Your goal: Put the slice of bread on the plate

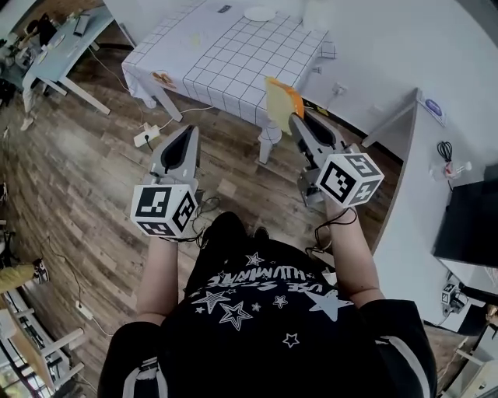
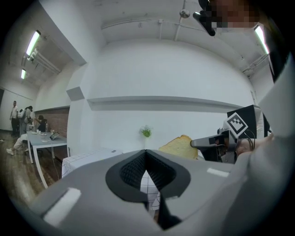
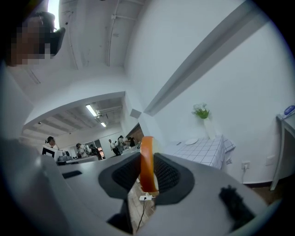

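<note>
Bread slice (image 1: pixel 282 101) pinched upright, edge-on, in right hand-held gripper (image 1: pixel 298 120) — pick-up done, carry and set-down left. Plate (image 1: pixel 259 13) well ahead of it, slightly to its left, on far side of checked-cloth worktop (image 1: pixel 226 62); looks bare. Left hand-held gripper (image 1: pixel 185 134) clenched on nothing, beside right one. Power strip (image 1: pixel 146 137) with cables on floor, ahead and left of left hand-held gripper — off likely path. Nothing seen blocking reach across worktop
</note>
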